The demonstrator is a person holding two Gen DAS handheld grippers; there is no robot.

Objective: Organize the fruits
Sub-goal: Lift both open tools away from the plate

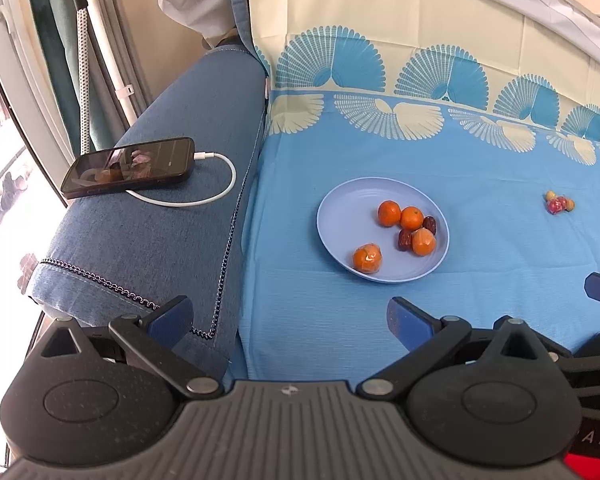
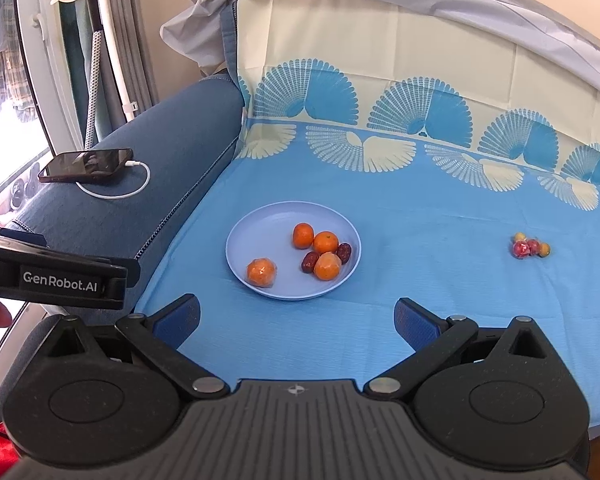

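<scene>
A round blue plate [image 2: 260, 220] sits on the blue cloth [image 2: 420, 220] and holds four oranges [image 2: 326, 242] and two dark red dates [image 2: 309, 262]. A small bunch of little red and yellow fruits [image 2: 530, 246] lies well apart from the plate, off to the right. The left gripper [image 1: 288, 320] and the right gripper [image 2: 296, 318] both hang near the plate with their fingers spread wide and nothing between them.
</scene>
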